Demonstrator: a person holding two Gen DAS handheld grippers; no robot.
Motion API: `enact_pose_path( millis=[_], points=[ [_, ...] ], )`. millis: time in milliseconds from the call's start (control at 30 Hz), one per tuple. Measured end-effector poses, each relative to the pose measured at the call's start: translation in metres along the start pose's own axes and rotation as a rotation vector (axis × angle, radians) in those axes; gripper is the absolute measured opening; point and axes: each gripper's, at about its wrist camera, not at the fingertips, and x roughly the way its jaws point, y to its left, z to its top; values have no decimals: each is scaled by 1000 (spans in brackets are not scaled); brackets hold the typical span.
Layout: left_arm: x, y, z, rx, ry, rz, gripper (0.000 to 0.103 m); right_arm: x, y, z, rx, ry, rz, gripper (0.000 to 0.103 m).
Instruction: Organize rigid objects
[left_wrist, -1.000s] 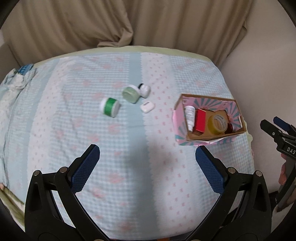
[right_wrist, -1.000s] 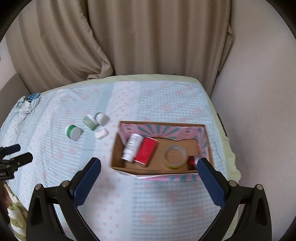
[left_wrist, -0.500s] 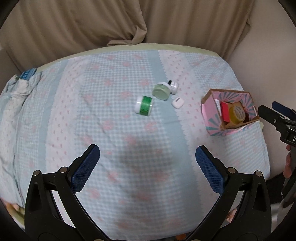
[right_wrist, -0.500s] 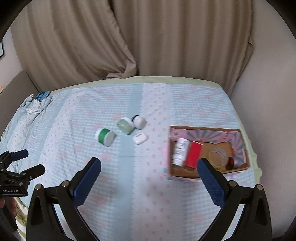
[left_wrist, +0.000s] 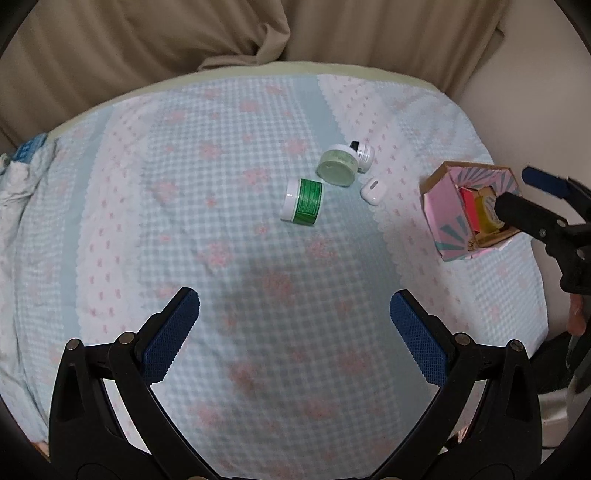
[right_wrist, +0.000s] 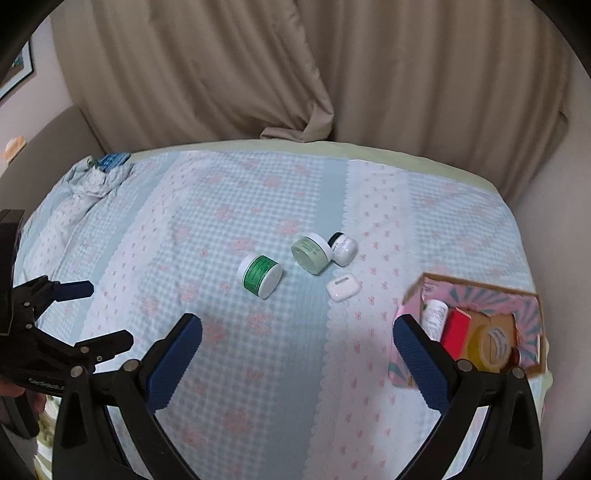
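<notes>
Bed (right_wrist: 258, 369) with checked blue cover held all. Box (right_wrist: 476, 291) at right edge, part filled. Left tongs (left_wrist: 294, 325), right tongs (right_wrist: 297, 345) both spread, empty. Green-label jar (right_wrist: 259, 275) lay mid-bed on side: light, stiff, probably slick; grip across sides. Earbud case (right_wrist: 343, 287) beside: small, smooth.

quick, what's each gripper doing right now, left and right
Left gripper: jaws open, holding nothing, above the blanket.
Right gripper: jaws open, holding nothing, left of the cardboard box.
</notes>
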Motion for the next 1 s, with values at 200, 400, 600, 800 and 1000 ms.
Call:
enact_pose_path(
  millis=[200, 400, 600, 800, 1000],
  points=[
    [45, -3, 28, 29, 31, -14, 103, 45, -12, 22, -109, 18, 22, 103],
    [103, -10, 60, 63, 63, -7, 103, 106, -26, 44, -245, 71, 69, 98],
    [171, -17, 80, 74, 104, 4, 102, 180, -34, 64, -416, 128, 117, 96],
    [229, -17, 84, 62, 125, -19, 97, 249, -33, 76, -551, 206, 162, 85],
    [262, -16, 89, 49, 134, -19, 88, 294, -22, 72, -662, 260, 196, 76]
  ],
)
